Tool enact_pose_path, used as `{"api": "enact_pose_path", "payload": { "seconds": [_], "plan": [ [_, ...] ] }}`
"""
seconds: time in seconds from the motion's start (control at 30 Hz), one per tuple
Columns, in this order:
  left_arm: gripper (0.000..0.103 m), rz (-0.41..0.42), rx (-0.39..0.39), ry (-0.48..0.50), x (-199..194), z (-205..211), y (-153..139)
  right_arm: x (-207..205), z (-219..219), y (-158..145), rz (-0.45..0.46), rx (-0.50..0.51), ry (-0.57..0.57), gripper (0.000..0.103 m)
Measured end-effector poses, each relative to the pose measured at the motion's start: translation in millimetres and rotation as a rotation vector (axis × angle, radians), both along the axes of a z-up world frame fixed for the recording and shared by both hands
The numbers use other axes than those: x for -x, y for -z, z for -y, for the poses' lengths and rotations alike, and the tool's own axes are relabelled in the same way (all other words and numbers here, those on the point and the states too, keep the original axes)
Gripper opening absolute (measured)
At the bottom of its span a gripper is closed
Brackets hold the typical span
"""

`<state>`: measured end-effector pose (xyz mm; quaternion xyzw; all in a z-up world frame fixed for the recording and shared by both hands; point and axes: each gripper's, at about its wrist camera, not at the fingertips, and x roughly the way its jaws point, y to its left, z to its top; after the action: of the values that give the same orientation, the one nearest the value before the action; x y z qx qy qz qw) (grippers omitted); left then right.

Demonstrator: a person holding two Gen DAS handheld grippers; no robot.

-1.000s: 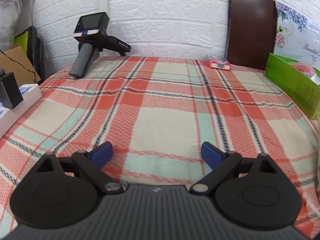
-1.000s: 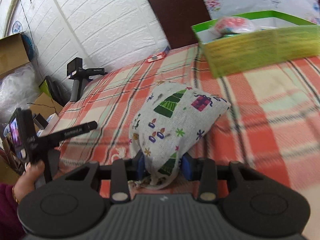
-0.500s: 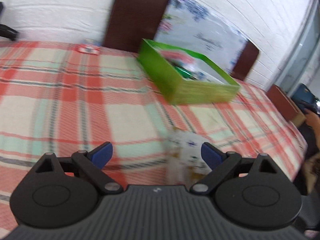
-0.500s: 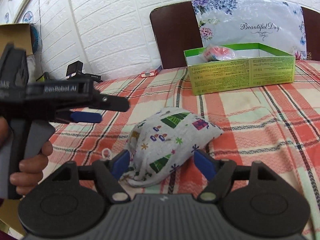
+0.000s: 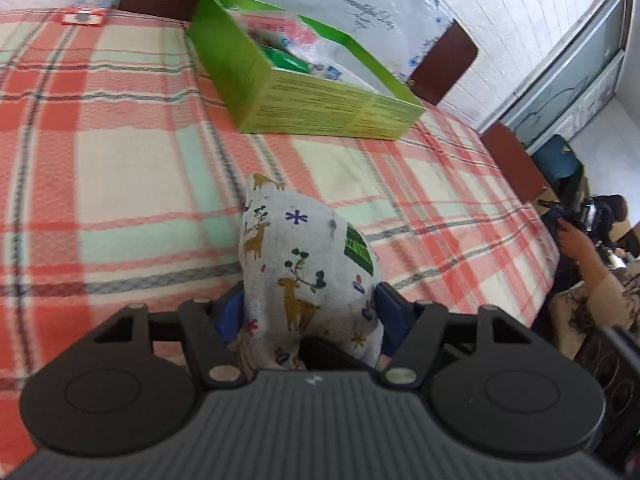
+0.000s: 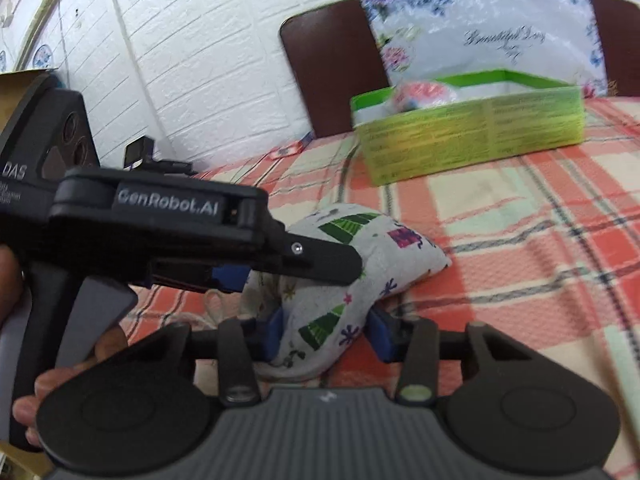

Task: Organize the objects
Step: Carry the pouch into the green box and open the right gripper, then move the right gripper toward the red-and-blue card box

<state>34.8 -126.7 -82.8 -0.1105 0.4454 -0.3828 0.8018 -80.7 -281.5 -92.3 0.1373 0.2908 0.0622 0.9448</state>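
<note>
1. Plaid cloth (image 5: 120, 152) in red, cream and mint covers the tabletop; white brick wall (image 6: 200, 60) behind.
2. Fabric pouch (image 5: 308, 276): grey-white, printed with deer, green trees, gifts; lies mid-table, short of the green box (image 5: 320, 108) near the far edge.
3. Left gripper (image 5: 310, 312): blue pads pressed on both pouch sides, clamped.
4. Right gripper (image 6: 326, 330): jaws pinching the pouch's near end (image 6: 332, 320).

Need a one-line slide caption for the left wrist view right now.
Left gripper closed on the printed fabric pouch atop the plaid tablecloth, green box beyond.
</note>
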Motion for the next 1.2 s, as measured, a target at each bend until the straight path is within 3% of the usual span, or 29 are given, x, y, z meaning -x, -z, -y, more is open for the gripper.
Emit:
{"api": "enact_pose_path", "payload": {
  "seconds": [0.17,0.3,0.43,0.57,0.63,0.7,0.73,0.87,0.97,1.2],
  "plan": [
    [0.063,0.056,0.025,0.092,-6.8,50.0,-23.9,7.3,27.2,-13.4,0.094,0.037,0.143,0.039],
    [0.063,0.149,0.053,0.118,-37.1,89.7,-53.7,-20.1,60.9,-37.9,0.172,0.048,0.202,0.037],
    [0.064,0.225,0.100,0.050,-82.8,116.3,-86.2,-72.6,95.5,-60.9,0.282,0.085,0.229,0.037],
    [0.067,0.235,0.058,-0.036,-128.2,131.1,-90.4,-137.1,119.8,-60.2,0.277,0.071,0.234,0.037],
    [0.072,0.228,-0.005,-0.099,-144.5,134.9,-85.3,-166.5,124.2,-49.1,0.245,0.099,0.251,0.041],
    [0.074,0.228,-0.071,-0.181,-150.7,128.7,-80.1,-186.6,124.6,-35.9,0.196,0.150,0.276,0.057],
    [0.074,0.226,-0.087,-0.209,-150.4,122.2,-77.6,-188.8,122.9,-31.5,0.187,0.176,0.299,0.058],
    [0.074,0.318,-0.148,-0.261,-132.7,101.4,-80.7,-158.5,118.7,-28.5,0.256,0.147,0.306,0.072],
    [0.075,0.385,-0.217,-0.296,-111.1,84.7,-83.2,-125.7,105.6,-29.3,0.294,0.149,0.311,0.072],
    [0.076,0.411,-0.285,-0.382,-61.5,32.3,-69.5,-68.7,67.1,-20.3,0.226,0.040,0.279,0.073]
  ]
}}
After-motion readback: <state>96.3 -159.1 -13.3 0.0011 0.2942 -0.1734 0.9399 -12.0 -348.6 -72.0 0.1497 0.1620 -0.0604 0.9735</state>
